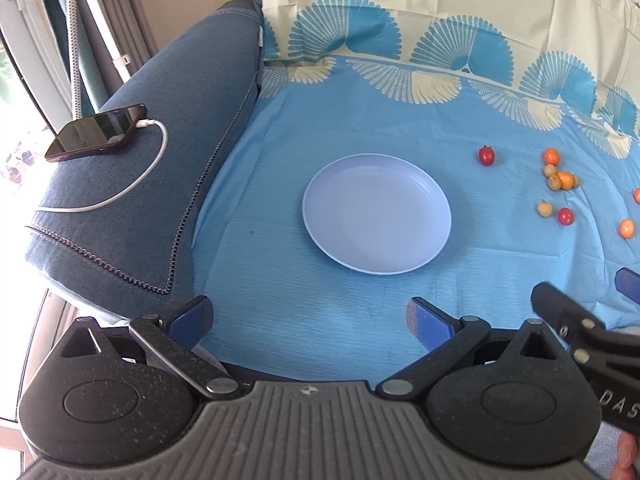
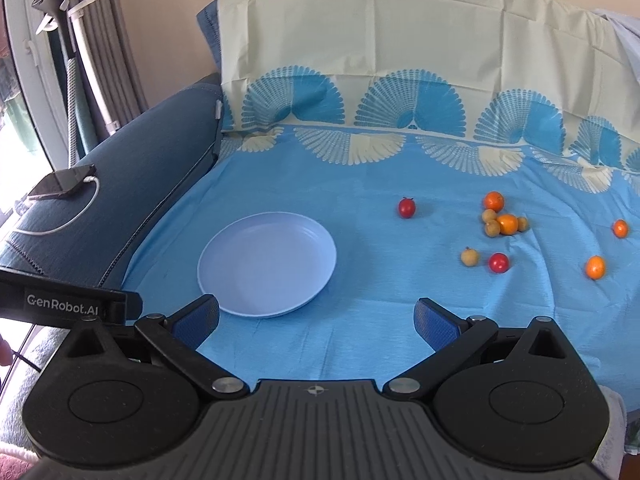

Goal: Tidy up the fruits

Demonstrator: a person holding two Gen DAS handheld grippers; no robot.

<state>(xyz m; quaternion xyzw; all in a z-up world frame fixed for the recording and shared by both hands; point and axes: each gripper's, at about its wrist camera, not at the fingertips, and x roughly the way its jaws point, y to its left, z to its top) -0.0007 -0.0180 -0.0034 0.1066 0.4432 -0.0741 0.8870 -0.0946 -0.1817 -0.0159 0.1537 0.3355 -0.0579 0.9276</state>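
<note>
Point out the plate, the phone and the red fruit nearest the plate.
plate point(image 2: 224, 264), right wrist view, bare left part of its inside.
phone point(image 1: 96, 133), left wrist view, middle of the dark screen.
red fruit nearest the plate point(image 2: 407, 207), right wrist view, middle of its skin.

Sofa seat covered by a blue cloth point(image 2: 360, 320) with a fan pattern along its back edge, cream part draped up the backrest. Landmark: pale blue plate point(image 2: 267, 264), empty, flat on cloth. Right of plate and farther back, one red fruit point(image 2: 407, 207) alone. Further right of plate, a tight cluster point(image 2: 502, 220) of two orange fruits and three small yellowish ones, touching. Nearer than the cluster, a yellowish fruit point(image 2: 467, 257) just beside a second red fruit point(image 2: 498, 262). Far right of plate, two more orange fruits point(image 2: 595, 267), well apart. Left of plate, dark blue armrest point(image 1: 132, 184) carries a black phone point(image 1: 96, 133) with white cable point(image 1: 132, 188) plugged in.
</note>
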